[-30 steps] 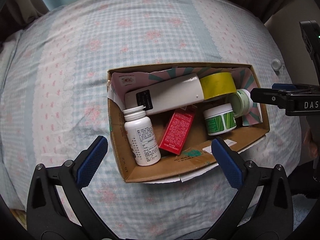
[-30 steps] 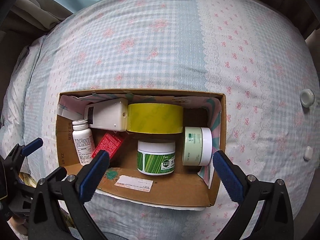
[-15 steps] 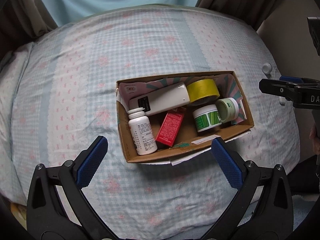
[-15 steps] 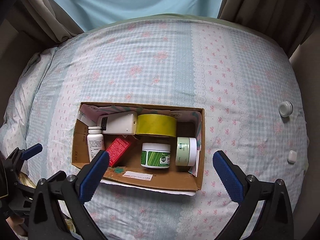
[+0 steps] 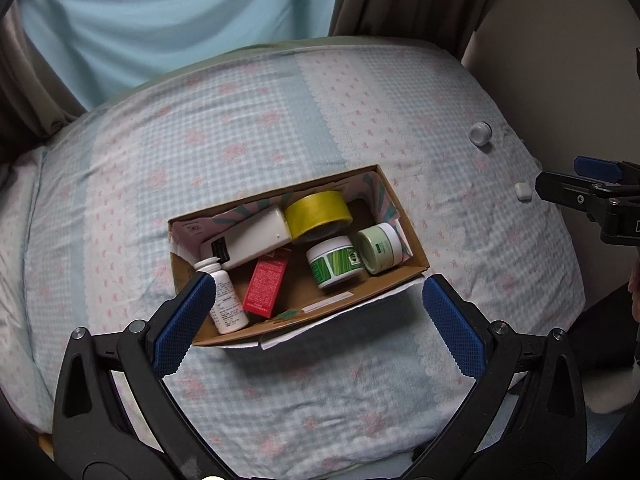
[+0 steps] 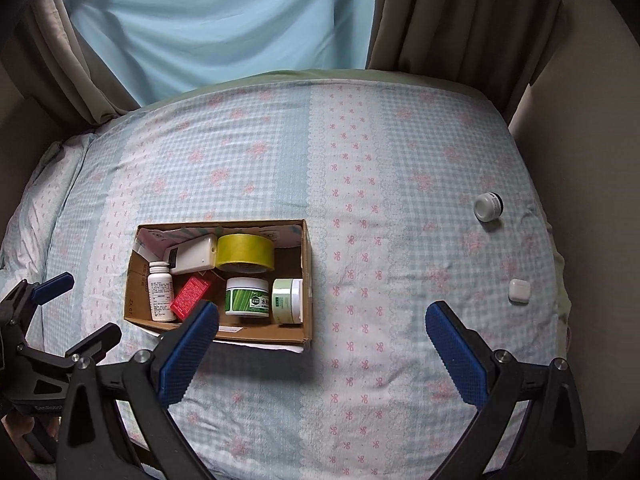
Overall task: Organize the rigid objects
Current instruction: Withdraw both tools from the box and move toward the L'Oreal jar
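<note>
An open cardboard box (image 5: 304,316) (image 6: 260,332) lies on the bed. Inside are a white pill bottle (image 5: 230,304), a red carton (image 5: 266,286), a white oblong device (image 5: 250,240), a yellow tape roll (image 5: 318,212), a green-striped jar (image 5: 334,262) and a pale green jar (image 5: 380,248). My left gripper (image 5: 316,282) hovers open high above the box's near side. My right gripper (image 6: 322,310) is also open and empty, above the bed just right of the box. A small white jar (image 6: 489,207) and a white earbud case (image 6: 519,290) lie loose at the right.
The checked blue bedspread (image 6: 360,140) covers the whole bed. A pale blue curtain (image 6: 224,20) and brown drapes (image 6: 460,20) hang behind it. A wall runs along the bed's right edge. A person's hand shows at the far right of the left wrist view.
Both grippers have pulled back and up from the box, which now looks much smaller. The curtains have come into view. Both stay open, and nothing in the box has moved.
</note>
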